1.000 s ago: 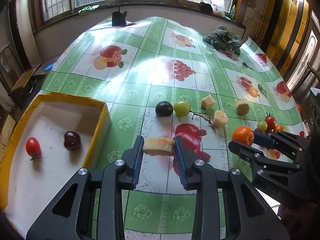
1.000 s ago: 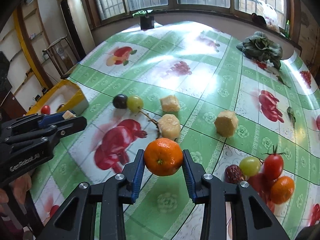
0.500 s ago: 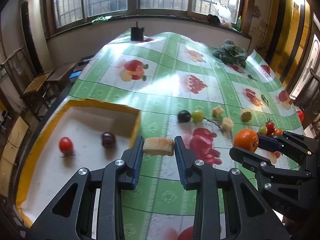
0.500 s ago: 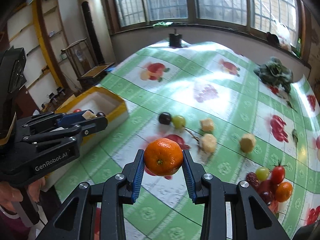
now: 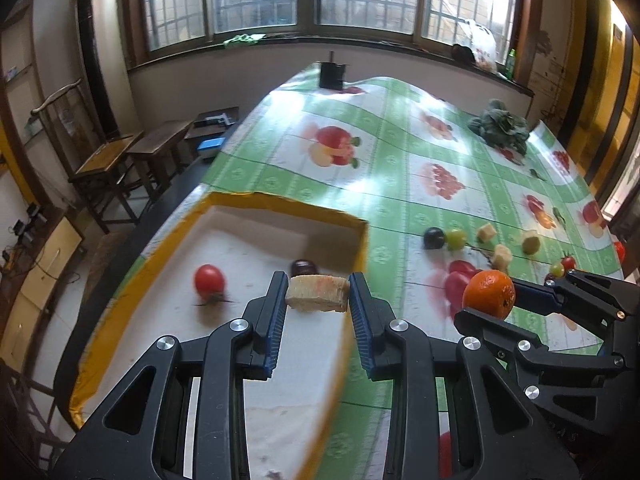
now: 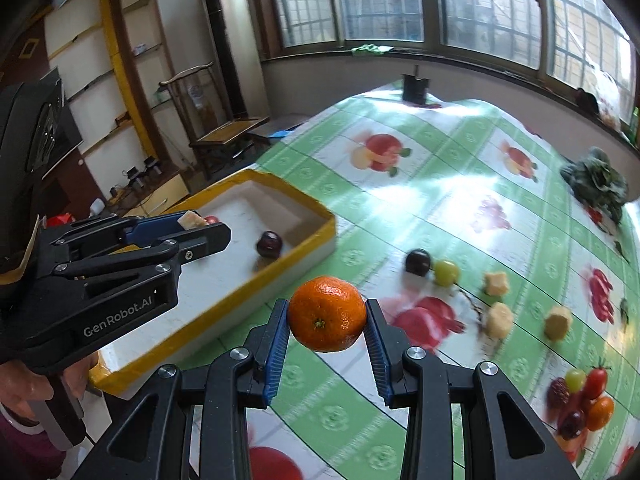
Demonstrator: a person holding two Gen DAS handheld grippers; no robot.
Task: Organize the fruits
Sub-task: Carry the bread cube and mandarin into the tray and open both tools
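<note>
My left gripper (image 5: 318, 300) is shut on a pale fruit slice (image 5: 317, 293) and holds it above the yellow-rimmed tray (image 5: 280, 202), near its right wall. The tray holds a red tomato (image 5: 209, 279) and a dark plum (image 5: 304, 267). My right gripper (image 6: 326, 322) is shut on an orange (image 6: 326, 313) and holds it in the air over the tablecloth, right of the tray (image 6: 316, 208). In the left wrist view the orange (image 5: 489, 293) shows at the right. In the right wrist view the left gripper (image 6: 188, 224) shows over the tray.
On the green fruit-print tablecloth (image 5: 400, 184) lie a dark grape (image 5: 433, 237), a green grape (image 5: 456, 238) and three pale fruit chunks (image 5: 502, 255). A heap of small fruits (image 6: 580, 400) lies at the right. Leafy greens (image 5: 500, 126) lie far back. Chairs (image 5: 108, 160) stand left of the table.
Both grippers have moved left toward the tray with their fruits still held. The left gripper now hangs over the tray's inside instead of the tablecloth.
</note>
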